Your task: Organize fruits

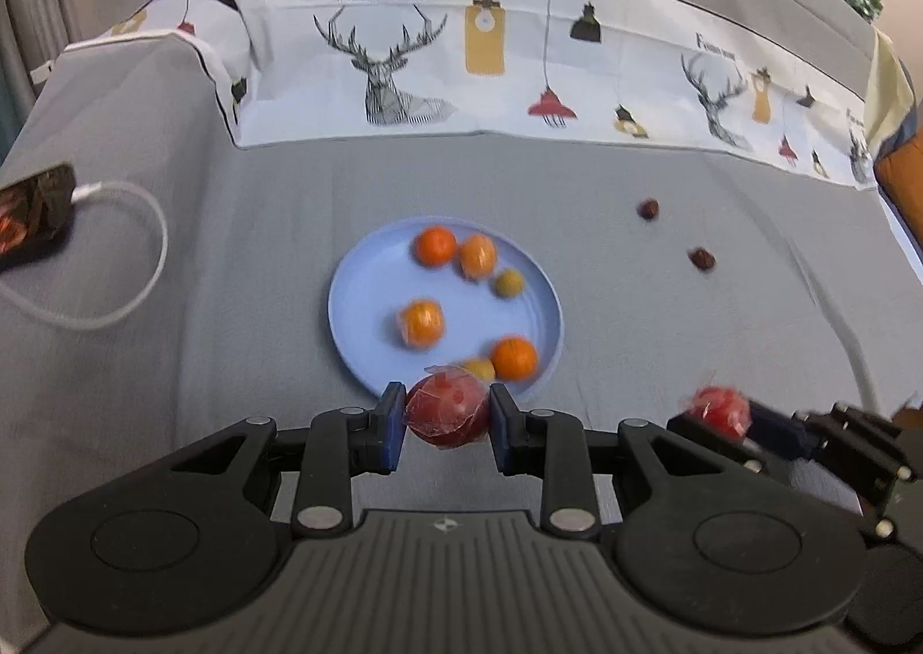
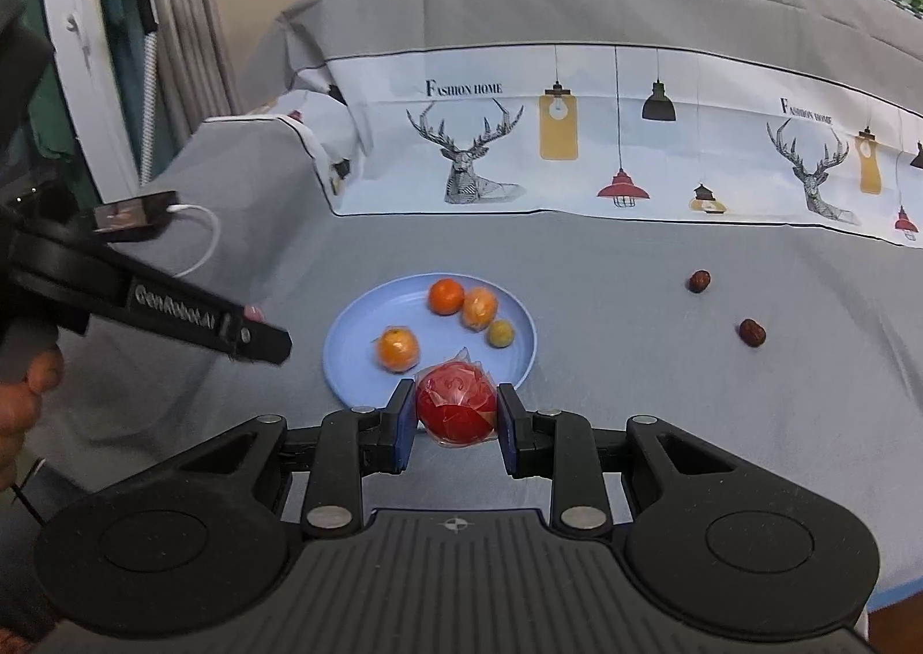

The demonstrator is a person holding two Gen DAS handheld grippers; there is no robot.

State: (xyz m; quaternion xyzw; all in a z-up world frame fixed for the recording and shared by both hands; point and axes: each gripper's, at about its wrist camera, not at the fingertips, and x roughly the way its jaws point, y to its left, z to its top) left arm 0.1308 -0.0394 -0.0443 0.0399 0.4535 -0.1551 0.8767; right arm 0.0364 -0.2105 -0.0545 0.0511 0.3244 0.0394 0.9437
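Grey bedspread [image 1: 173,365] is carrying a blue plate [image 1: 346,308] of oranges [image 1: 435,245]. Both grippers, left [image 1: 445,426] and right [image 2: 457,426], are clamping what appear to be wrapped red fruits [image 1: 447,412] at the plate's six o'clock.

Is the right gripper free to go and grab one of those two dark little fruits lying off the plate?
Probably not yet: the right gripper is shut on a wrapped red fruit. The way to the dark fruits looks clear.

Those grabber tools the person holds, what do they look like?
Each is a black plastic tool: a ribbed grey-black body, two round discs, jointed black linkages with silver rivets, and blue finger pads. The left gripper, seen sideways, bears white "GenRobot.AI" lettering.
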